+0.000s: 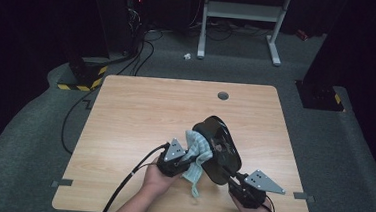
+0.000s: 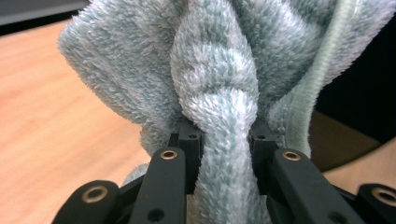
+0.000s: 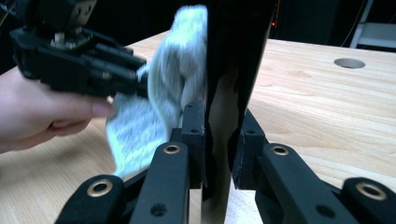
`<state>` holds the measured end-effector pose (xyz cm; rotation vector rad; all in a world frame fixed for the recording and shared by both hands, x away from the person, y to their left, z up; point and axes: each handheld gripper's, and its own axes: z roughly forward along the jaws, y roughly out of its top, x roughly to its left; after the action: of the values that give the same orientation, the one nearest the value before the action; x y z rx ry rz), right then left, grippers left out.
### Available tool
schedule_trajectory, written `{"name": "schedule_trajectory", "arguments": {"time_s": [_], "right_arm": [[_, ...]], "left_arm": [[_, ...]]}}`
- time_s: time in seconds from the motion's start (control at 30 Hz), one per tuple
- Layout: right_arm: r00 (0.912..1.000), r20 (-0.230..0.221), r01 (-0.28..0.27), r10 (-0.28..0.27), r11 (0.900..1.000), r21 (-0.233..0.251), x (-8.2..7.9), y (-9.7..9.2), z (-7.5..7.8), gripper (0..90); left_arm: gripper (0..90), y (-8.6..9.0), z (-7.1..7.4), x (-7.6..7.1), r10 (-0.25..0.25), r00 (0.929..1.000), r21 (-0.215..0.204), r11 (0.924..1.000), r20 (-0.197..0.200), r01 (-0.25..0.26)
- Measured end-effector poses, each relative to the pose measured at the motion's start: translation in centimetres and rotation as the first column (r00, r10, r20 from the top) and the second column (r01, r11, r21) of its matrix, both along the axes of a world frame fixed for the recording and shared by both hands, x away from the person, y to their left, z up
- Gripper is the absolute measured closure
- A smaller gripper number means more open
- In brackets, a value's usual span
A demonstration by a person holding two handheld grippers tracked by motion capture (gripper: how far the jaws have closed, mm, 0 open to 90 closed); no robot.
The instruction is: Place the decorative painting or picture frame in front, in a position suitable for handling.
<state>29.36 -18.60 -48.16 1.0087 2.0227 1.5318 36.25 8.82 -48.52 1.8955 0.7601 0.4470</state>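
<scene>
Both shut: left gripper [image 2: 224, 140] pinching towel [image 2: 210, 65], right gripper [image 3: 219, 140] clamping black pan [image 3: 233, 56].

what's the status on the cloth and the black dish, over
Left hand-held gripper shut on pale green cloth, cloth against black dish. Right hand-held gripper clamped on dish edge, dish tilted up off table. Nothing in the way.
</scene>
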Motion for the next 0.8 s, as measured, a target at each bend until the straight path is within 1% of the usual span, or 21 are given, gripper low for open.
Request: {"name": "schedule_trajectory", "arguments": {"time_s": [0.17, 0.3, 0.53, 0.7, 0.77, 0.8], "right_arm": [[0.9997, -0.021, -0.007, 0.008, 0.9996, 0.028, 0.2, -0.2, -0.1, 78.0], [0.9991, -0.043, -0.003, 0.006, 0.9983, 0.058, 0.4, -0.5, -0.2, 77.9], [0.9993, -0.038, -0.004, 0.006, 0.9985, 0.056, 0.3, -0.4, -0.2, 77.9], [0.9993, -0.038, -0.003, 0.005, 0.9986, 0.053, 0.3, -0.4, -0.2, 77.9], [0.9992, -0.039, -0.002, 0.004, 0.9986, 0.053, 0.3, -0.4, -0.2, 77.9], [0.9992, -0.040, 0.000, 0.002, 0.9986, 0.053, 0.3, -0.4, -0.2, 77.8]], "left_arm": [[73.5, 0.4, 1.9, 1.1, 0.021, 0.9991, -0.024, 0.9995, 0.037, -0.020], [73.4, 0.3, 2.7, 1.7, 0.023, 0.9984, -0.032, 0.9992, 0.051, -0.022], [73.3, 0.0, 2.6, 2.0, 0.021, 0.9985, -0.034, 0.9992, 0.051, -0.019], [73.3, 0.1, 2.3, 2.4, 0.022, 0.9986, -0.046, 0.9987, 0.049, -0.020], [73.3, -0.1, 1.9, 2.5, 0.019, 0.9988, -0.029, 0.9994, 0.045, -0.017], [73.3, -0.2, 1.5, 2.5, 0.015, 0.9993, -0.019, 0.9997, 0.035, -0.014]]}}
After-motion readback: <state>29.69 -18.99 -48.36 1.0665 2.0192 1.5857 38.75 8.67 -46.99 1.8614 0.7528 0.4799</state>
